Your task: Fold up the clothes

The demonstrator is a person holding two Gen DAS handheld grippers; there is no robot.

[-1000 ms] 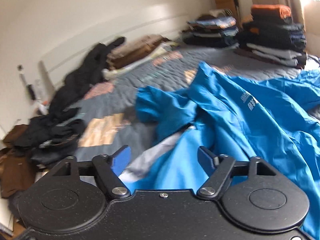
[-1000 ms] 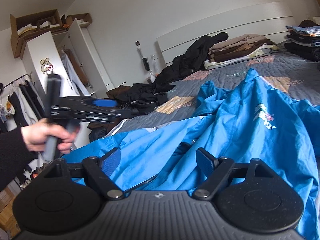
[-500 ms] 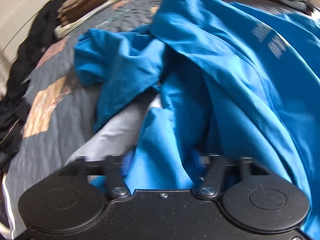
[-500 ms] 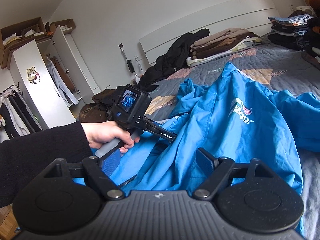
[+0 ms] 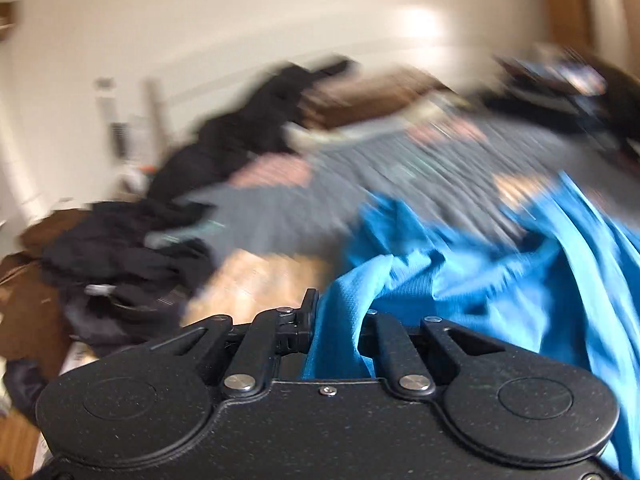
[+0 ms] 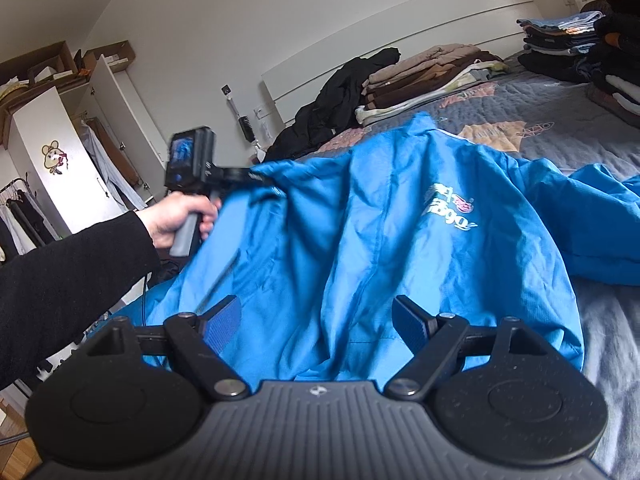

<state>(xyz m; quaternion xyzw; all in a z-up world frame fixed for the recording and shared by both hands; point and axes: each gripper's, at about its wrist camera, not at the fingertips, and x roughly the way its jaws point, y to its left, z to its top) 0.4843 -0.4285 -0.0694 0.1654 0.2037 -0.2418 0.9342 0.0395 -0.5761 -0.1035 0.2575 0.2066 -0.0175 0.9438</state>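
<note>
A bright blue jacket (image 6: 380,240) with a white chest logo lies rumpled across the grey quilted bed (image 6: 560,120). In the left wrist view a fold of the blue jacket (image 5: 480,272) is bunched between the fingers of my left gripper (image 5: 340,308), whose jaws are closing on the cloth. The right wrist view shows a hand (image 6: 176,220) in a black sleeve holding that left gripper (image 6: 260,178) at the jacket's raised left edge. My right gripper (image 6: 316,316) hovers open over the jacket's near hem, nothing between its blue pads.
A heap of black clothes (image 6: 340,92) and folded brown garments (image 6: 432,68) lie by the white headboard. Stacks of folded clothes (image 6: 568,40) stand at the far right. A white wardrobe (image 6: 52,160) and a clothes rack are left of the bed.
My left gripper dropped to the jacket, closed on a fold of it and swung left and up, lifting that edge. The right gripper shifted slightly and stayed open.
</note>
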